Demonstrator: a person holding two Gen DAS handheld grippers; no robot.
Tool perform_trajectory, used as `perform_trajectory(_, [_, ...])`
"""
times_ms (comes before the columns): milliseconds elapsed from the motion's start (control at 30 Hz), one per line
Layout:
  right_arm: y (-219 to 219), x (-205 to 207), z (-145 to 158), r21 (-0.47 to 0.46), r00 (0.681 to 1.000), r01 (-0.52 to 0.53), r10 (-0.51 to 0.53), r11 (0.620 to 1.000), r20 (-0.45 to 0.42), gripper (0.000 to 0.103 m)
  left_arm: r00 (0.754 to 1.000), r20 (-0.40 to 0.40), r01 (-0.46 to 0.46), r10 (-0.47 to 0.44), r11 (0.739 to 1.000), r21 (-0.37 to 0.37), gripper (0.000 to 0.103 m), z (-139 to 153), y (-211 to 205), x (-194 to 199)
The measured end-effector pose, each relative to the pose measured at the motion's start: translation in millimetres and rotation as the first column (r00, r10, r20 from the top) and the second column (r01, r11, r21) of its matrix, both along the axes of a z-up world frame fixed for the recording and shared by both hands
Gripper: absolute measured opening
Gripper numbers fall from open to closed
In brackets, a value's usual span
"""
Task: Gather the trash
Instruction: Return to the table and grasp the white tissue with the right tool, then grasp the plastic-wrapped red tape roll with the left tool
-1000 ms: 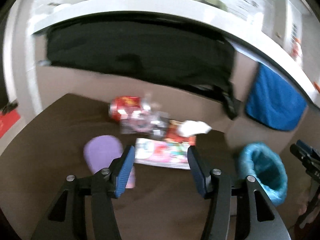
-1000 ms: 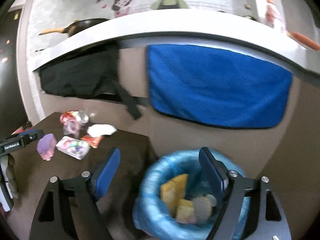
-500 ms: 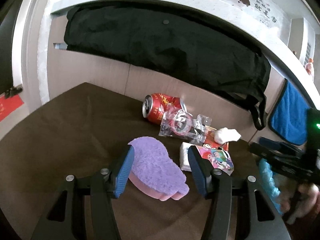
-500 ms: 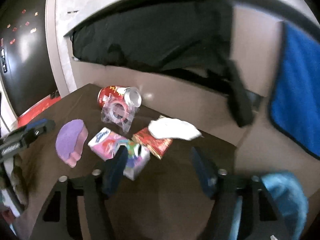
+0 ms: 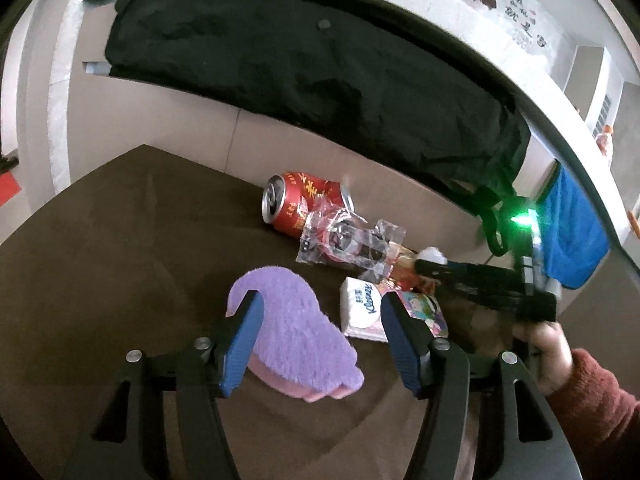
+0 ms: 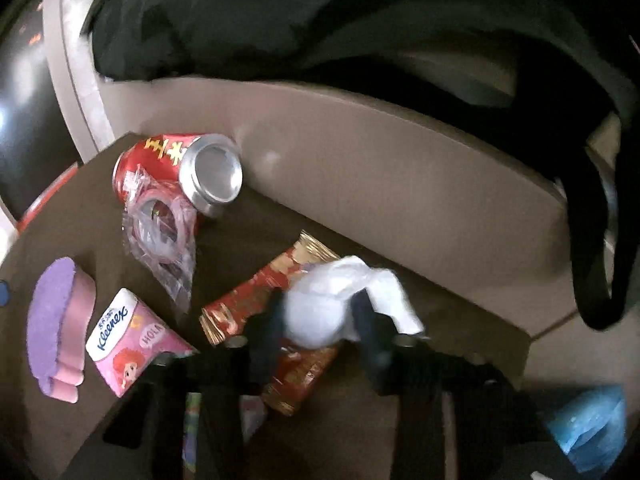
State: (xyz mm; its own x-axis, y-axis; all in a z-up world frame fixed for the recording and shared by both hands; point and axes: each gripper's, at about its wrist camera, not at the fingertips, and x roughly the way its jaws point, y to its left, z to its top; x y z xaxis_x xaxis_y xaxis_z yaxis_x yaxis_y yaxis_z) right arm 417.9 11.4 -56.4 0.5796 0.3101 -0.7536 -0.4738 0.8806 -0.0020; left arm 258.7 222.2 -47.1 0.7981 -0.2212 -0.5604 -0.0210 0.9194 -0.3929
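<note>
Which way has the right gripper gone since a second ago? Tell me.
Yes. The right gripper has left the blue bin bag, now at lower right, for the table; its fingers are closing around the white crumpled tissue.

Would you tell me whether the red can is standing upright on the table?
No, the red can lies on its side on the table.

Crumpled white tissue [image 6: 340,300] lies on red-gold snack wrapper [image 6: 256,308]. Red can [image 5: 298,206] on its side; clear plastic wrapper [image 5: 344,240] rests against it, on brown table [image 5: 120,240].
</note>
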Motion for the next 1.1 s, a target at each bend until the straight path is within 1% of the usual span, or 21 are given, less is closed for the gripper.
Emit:
perform_trajectory(67, [-14,-6,8,0.042,1.0,0.007,-0.006,0.999,-0.003,0.024,1.0,-0.019,0.019,-0.02,1.0,-0.023,0.061,2,0,13])
perform_trajectory(100, [-22,-11,13,0.062,1.0,0.018,-0.018,0.998,0.005,0.024,1.0,-0.02,0.02,-0.02,1.0,-0.019,0.061,4,-1,18])
perform_trajectory(200, [-42,-23,23,0.114,1.0,0.028,-0.029,0.993,0.008,0.024,1.0,0.007,0.015,-0.015,0.999,0.05,0.061,12,-12,37])
perform_trajectory(233, [-46,-25,25,0.125,0.999,0.03,-0.031,0.992,0.008,0.024,1.0,0.006,0.026,-0.026,0.998,0.064,0.061,14,-17,48])
perform_trajectory(267, [-52,-30,28,0.143,0.999,0.03,-0.033,0.989,0.013,0.024,0.999,0.0,0.04,-0.04,0.997,0.062,0.061,14,-20,57])
perform_trajectory(367, [-63,-42,31,0.15,0.999,0.026,-0.031,0.988,0.034,0.024,0.996,-0.054,0.072,-0.068,0.995,0.075,0.061,9,-29,91])
perform_trajectory(433, [-65,-48,30,0.156,0.999,0.021,-0.027,0.988,0.035,0.024,0.994,-0.096,0.058,-0.05,0.995,0.085,0.061,2,-33,110])
perform_trajectory(600, [-75,-47,22,0.206,1.0,0.017,-0.018,0.978,0.003,0.024,0.986,-0.167,0.024,-0.007,0.995,0.095,0.061,-11,-37,135])
perform_trajectory(667, [-79,-47,18,0.215,1.0,0.014,-0.013,0.977,-0.007,0.024,0.978,-0.209,0.016,0.0,0.997,0.075,0.061,-18,-39,145])
perform_trajectory(767, [-79,-47,13,0.222,1.0,0.008,-0.005,0.975,-0.018,0.024,0.967,-0.255,-0.005,0.026,0.997,0.082,0.061,-25,-44,158])
perform_trajectory(933, [-81,-49,6,0.238,0.999,0.004,0.004,0.971,-0.035,0.024,0.96,-0.274,-0.029,0.053,0.995,0.09,0.062,-23,-50,169])
perform_trajectory(967, [-81,-50,5,0.24,0.999,0.003,0.006,0.971,-0.038,0.024,0.96,-0.276,-0.027,0.054,0.994,0.102,0.06,-23,-52,169])
perform_trajectory(1033, [-82,-51,4,0.247,0.999,0.002,0.009,0.969,-0.042,0.024,0.961,-0.272,-0.007,0.039,0.993,0.118,0.046,-21,-57,166])
perform_trajectory(1067, [-82,-51,3,0.249,0.999,0.0,0.011,0.969,-0.043,0.024,0.963,-0.267,0.0,0.036,0.991,0.135,0.037,-20,-59,164])
perform_trajectory(1100, [-82,-52,3,0.25,0.999,-0.002,0.013,0.968,-0.043,0.024,0.965,-0.262,0.01,0.029,0.989,0.145,0.033,-19,-60,162])
